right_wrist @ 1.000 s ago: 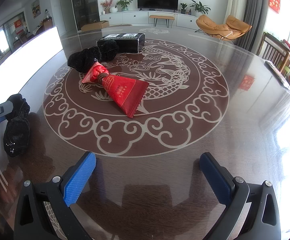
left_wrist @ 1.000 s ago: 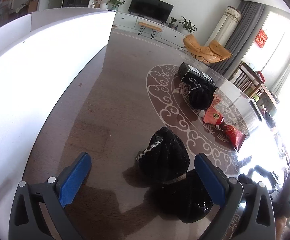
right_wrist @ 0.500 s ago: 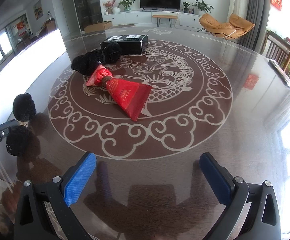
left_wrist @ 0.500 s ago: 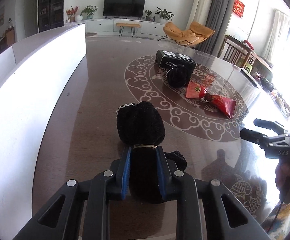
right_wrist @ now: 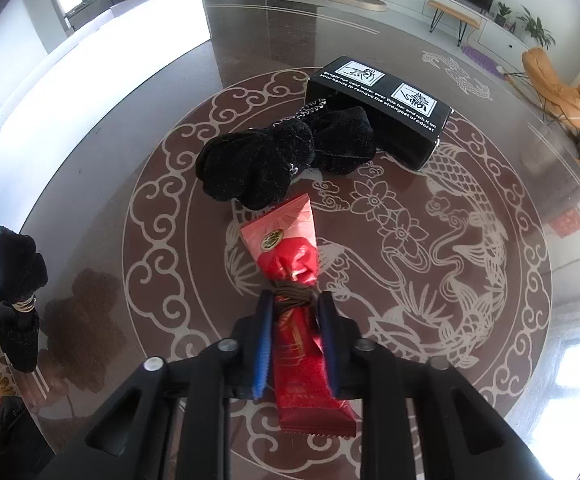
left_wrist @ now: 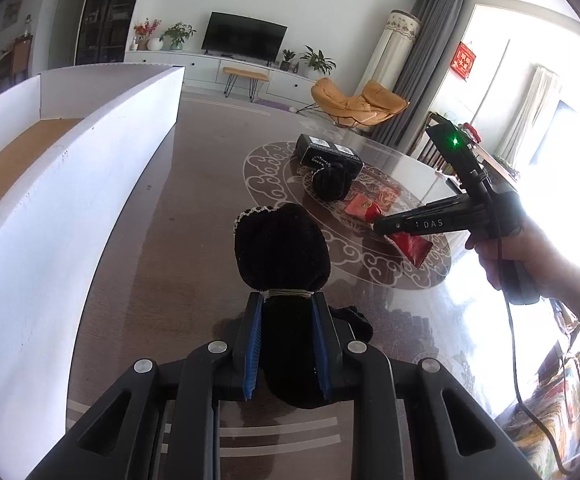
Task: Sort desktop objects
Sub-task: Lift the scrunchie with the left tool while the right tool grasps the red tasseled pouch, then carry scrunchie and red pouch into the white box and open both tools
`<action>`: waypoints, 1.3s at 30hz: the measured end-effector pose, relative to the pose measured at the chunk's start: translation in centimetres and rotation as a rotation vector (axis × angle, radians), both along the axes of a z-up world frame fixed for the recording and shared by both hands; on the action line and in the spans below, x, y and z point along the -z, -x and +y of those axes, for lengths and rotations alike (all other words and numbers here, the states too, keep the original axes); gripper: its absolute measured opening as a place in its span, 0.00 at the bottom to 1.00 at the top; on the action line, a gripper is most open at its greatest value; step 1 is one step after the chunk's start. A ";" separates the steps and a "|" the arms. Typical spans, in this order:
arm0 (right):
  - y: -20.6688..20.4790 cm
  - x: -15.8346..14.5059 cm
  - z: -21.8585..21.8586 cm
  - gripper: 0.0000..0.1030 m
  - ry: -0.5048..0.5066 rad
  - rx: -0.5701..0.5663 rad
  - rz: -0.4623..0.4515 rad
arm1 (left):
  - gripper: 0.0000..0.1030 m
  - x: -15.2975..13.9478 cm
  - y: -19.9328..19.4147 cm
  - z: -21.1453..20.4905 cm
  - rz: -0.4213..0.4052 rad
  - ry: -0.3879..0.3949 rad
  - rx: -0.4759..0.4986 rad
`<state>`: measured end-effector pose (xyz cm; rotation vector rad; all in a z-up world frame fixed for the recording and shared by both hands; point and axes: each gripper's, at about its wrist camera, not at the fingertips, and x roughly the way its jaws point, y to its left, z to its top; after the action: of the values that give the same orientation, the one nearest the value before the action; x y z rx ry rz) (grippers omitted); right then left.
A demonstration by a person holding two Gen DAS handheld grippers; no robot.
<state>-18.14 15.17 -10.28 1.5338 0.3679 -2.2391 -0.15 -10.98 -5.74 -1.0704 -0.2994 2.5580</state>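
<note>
My left gripper (left_wrist: 286,300) is shut on a black velvet pouch (left_wrist: 279,248) at its tied neck, holding it above the brown table; it also shows at the left edge of the right wrist view (right_wrist: 19,280). My right gripper (right_wrist: 294,300) is shut on a red packet (right_wrist: 290,256) at its tied middle, over the table's round pattern. A second black velvet pouch (right_wrist: 265,160) lies just beyond the packet, against a black box (right_wrist: 386,114). In the left wrist view the right gripper (left_wrist: 382,227) hangs over the red packet (left_wrist: 410,247).
A large open white cardboard box (left_wrist: 69,184) stands along the table's left side. The dark glossy table (right_wrist: 470,208) has a dragon pattern. A hand (left_wrist: 530,256) holds the right gripper. Chairs and a TV stand are far behind.
My left gripper closed on the black pouch and lifted it. My right gripper moved forward over the table and closed on the red packet.
</note>
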 end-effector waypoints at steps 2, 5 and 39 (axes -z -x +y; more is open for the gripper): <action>-1.0 -0.5 0.4 0.19 0.014 0.023 0.003 | 0.22 -1.2 -0.6 -0.5 0.025 -0.038 -0.010; -2.5 -2.8 0.4 0.19 0.074 0.048 0.037 | 0.22 -3.4 -1.6 -1.8 0.071 -0.080 -0.037; -7.0 -11.2 -23.3 0.91 0.421 -0.165 0.334 | 0.69 -7.7 -4.0 -12.7 0.091 0.094 -0.414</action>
<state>-11.10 -8.12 0.96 0.8887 0.0970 -2.2565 3.82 -23.70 1.98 -1.0056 -0.4178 3.0040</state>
